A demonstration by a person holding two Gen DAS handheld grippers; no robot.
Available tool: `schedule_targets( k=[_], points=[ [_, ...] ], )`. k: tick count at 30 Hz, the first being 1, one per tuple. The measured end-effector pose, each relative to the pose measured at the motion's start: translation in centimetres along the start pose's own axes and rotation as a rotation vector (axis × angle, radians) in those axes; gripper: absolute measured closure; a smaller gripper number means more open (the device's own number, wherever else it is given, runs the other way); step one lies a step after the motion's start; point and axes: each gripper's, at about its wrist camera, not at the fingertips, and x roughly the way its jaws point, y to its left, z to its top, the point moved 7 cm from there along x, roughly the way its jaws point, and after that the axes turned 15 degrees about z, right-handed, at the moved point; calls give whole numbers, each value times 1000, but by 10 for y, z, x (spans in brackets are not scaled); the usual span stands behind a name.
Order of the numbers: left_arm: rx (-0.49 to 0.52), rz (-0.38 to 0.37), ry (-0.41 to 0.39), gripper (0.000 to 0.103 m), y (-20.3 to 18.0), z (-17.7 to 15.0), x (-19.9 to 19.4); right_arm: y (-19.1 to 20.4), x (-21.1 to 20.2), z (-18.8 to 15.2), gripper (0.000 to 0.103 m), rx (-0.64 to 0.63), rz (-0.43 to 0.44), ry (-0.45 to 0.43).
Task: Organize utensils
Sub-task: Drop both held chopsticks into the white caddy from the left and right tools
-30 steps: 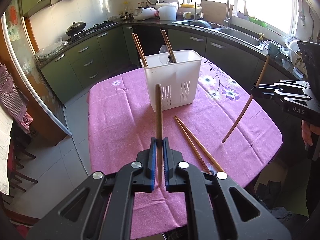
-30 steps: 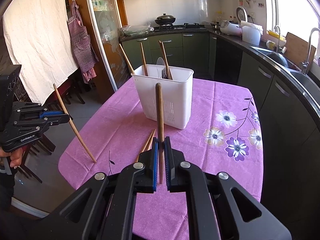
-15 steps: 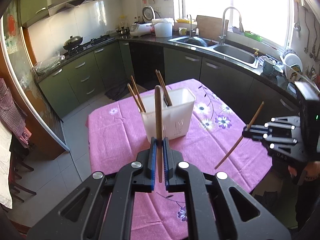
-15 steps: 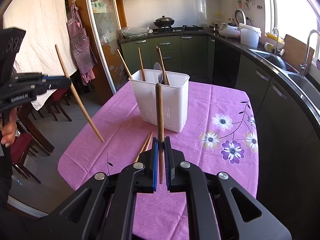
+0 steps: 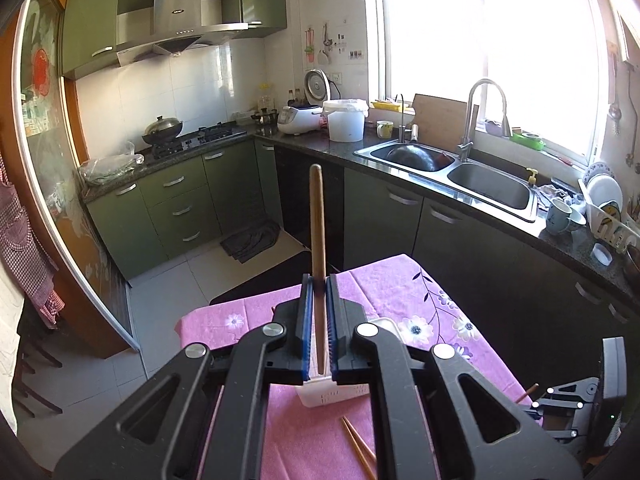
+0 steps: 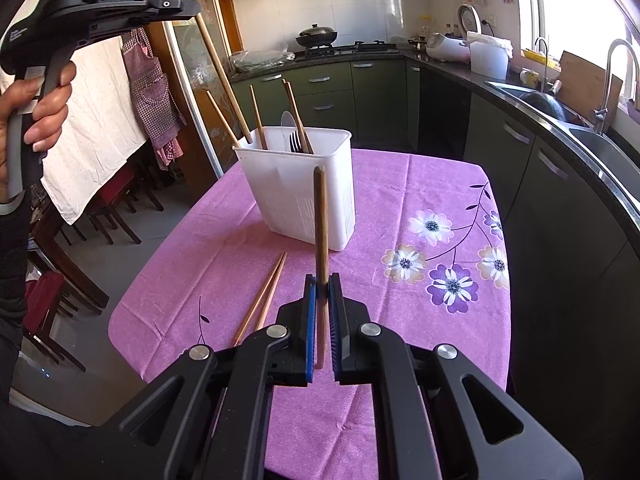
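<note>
Here both grippers, left (image 5: 318, 280) and right (image 6: 322, 280), clamp chopsticks near the white holder (image 6: 298, 184).

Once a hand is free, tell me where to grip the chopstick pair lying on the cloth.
Take the chopstick pair near the mid-shaft from straight above, fingers closing across both sticks. They lie flat, side by side on the tablecloth, and the white caddy crowds their far tips.
</note>
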Motion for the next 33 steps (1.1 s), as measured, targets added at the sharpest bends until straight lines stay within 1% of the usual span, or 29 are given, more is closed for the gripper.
schedule_targets(
  k=[2, 5, 7, 8, 9, 11, 15, 19, 21, 22, 25, 27, 29, 33],
  points=[
    [6, 16, 19, 97, -2, -5, 15, -2, 0, 1, 96, 2, 3, 0],
    [32, 22, 71, 96, -6, -20, 33, -1, -1, 5, 96, 0, 11, -1],
    [41, 29, 90, 90, -5, -29, 38, 1, -3, 12, 96, -6, 19, -7],
    [45, 32, 92, 81, -4, -33, 39, 3, -4, 17, 96, -12, 19, -11],
    [49, 34, 91, 78, -3, -36, 38, 6, -5, 23, 96, -19, 20, -17],
    [50, 34, 88, 78, 1, -41, 32, 12, -9, 38, 96, -33, 27, -30],
    [46, 29, 70, 78, 12, -52, 10, 22, -22, 79, 96, -70, 13, -94],
    [52, 17, 69, 68, 22, -73, -12, 31, -42, 134, 96, -84, 15, -195],
    [53, 15, 75, 65, 26, -86, -20, 34, -46, 162, 96, -87, 18, -238],
    [56, 14, 81, 64, 28, -93, -22, 33, -46, 175, 96, -87, 5, -253],
    [58, 18, 108, 64, 36, -109, -27, 30, -33, 205, 96, -84, -26, -272],
    [58, 19, 126, 64, 40, -119, -27, 26, -17, 215, 96, -76, -45, -257],
    [59, 19, 138, 63, 43, -127, -27, 19, 5, 218, 96, -61, -52, -221],
    [58, 13, 156, 62, 44, -136, -25, 7, 46, 209, 96, -34, -48, -154]
  ],
)
